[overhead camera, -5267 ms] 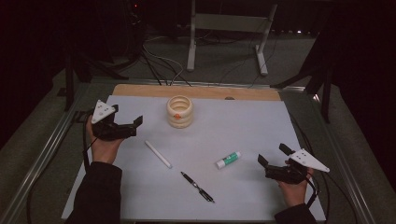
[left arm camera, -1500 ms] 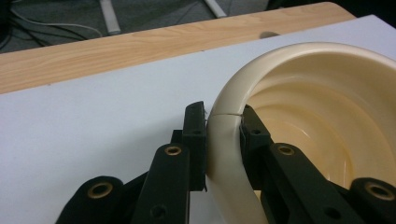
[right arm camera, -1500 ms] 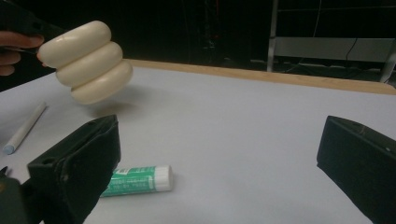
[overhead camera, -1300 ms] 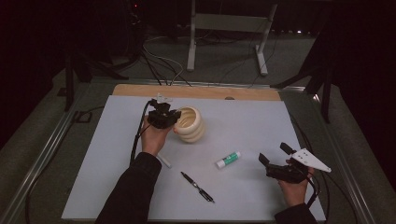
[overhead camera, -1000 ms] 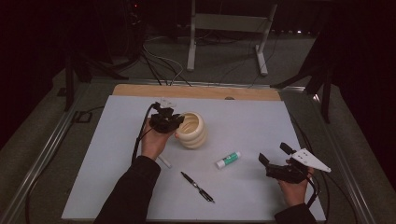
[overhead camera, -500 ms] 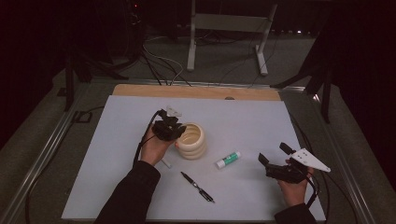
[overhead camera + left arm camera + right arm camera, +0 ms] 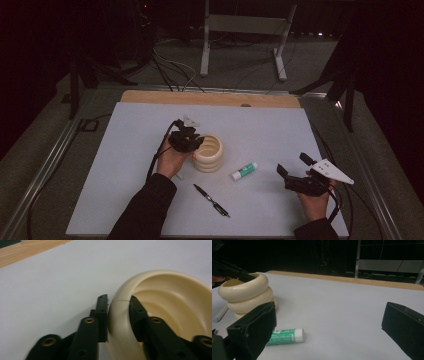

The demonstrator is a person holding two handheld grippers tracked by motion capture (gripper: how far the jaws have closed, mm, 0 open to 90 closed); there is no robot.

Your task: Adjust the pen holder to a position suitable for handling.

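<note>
Firmly, the left gripper's (image 7: 118, 315) black fingers (image 7: 101, 312) pinch the rim of a cream, ribbed plastic ring-stack cup (image 7: 209, 153), one finger outside the wall and one inside. That cup sits mid-surface on the white surface (image 7: 125, 150); it looks rigid, light and smooth, so the thick top rim seems the surest hold. To its right, the right gripper (image 7: 295, 172) rests with fingers spread, near a green-and-white glue stick (image 7: 244, 171).

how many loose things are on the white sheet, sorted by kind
ribbed cream holder: 1
black pen: 1
white pen: 1, mostly behind the left hand in the high view
green and white glue stick: 1
total: 4
</note>
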